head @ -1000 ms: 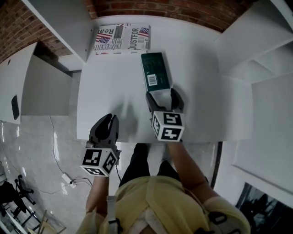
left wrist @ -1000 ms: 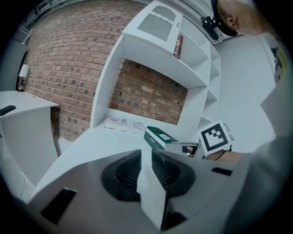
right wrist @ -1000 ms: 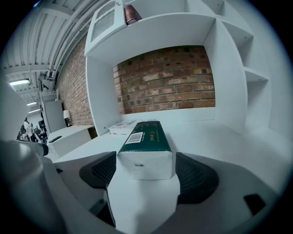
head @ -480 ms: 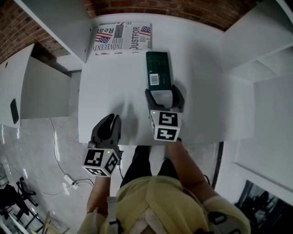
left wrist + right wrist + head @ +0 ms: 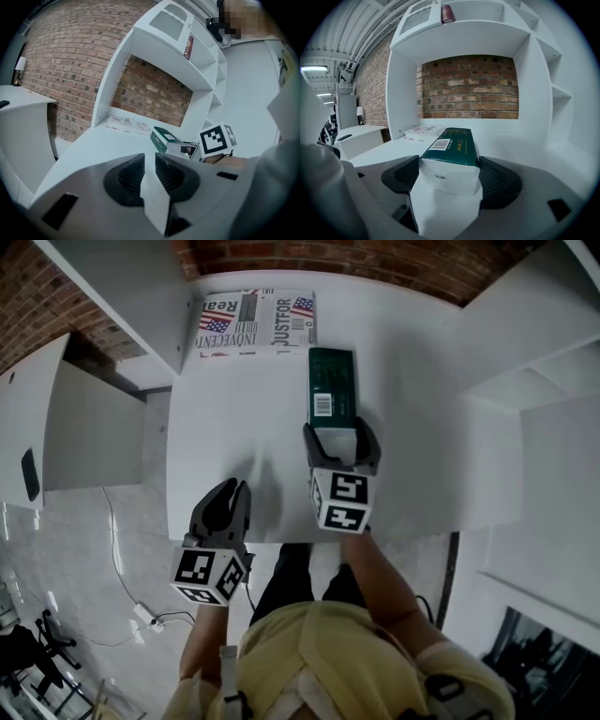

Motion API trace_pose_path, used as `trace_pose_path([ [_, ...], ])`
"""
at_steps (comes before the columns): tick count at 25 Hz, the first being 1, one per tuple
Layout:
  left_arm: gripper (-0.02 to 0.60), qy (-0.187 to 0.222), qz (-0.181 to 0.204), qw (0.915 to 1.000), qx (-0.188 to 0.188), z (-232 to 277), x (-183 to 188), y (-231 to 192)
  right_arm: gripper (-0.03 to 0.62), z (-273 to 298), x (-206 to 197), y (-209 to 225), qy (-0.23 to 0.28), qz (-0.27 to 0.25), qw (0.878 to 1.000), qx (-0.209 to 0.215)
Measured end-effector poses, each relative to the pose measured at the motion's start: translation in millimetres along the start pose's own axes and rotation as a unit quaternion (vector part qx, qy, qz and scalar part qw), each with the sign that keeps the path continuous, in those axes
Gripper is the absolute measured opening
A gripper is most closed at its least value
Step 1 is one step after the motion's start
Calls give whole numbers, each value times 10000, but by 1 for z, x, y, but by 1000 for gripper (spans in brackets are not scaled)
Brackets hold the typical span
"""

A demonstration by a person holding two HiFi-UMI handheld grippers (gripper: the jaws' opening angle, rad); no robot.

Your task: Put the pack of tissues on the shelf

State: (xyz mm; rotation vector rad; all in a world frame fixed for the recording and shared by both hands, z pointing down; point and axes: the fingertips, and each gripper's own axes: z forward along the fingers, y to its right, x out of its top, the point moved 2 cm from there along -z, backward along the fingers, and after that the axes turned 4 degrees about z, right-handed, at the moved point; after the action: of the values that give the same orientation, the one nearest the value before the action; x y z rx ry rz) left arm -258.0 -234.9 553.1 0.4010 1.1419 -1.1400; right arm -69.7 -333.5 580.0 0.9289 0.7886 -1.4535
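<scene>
Right tongs (image 5: 337, 433) pinch dark-green, white-ended tissue pack (image 5: 332, 382); left tongs (image 5: 231, 491) barely apart, empty.

Ahead of the right tool (image 5: 337, 432), the pack of tissues (image 5: 332, 395) occupies the lane. Beyond its far end, bare desk (image 5: 403, 381) runs to the brick wall (image 5: 468, 86). Ahead-left, a newspaper (image 5: 255, 322) lies flat beside the shelf side panel (image 5: 404, 98). Right of the tool: open desk. Ahead of the left tool (image 5: 234, 488): bare desk.

White shelf top (image 5: 234, 418) in front of me, brick wall at the back. Flat on it: printed newspaper (image 5: 253, 320), far-left corner. Tissue pack (image 5: 332, 395) sits just right of the newspaper & nearer me; can't tell if it touches the top.
</scene>
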Motion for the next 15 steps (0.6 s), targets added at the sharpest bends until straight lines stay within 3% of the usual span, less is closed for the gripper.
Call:
trace_pose_path([
  [15, 51, -14, 139, 9997, -175, 19, 8, 23, 345, -15, 4, 18, -78, -110, 9989, 452],
])
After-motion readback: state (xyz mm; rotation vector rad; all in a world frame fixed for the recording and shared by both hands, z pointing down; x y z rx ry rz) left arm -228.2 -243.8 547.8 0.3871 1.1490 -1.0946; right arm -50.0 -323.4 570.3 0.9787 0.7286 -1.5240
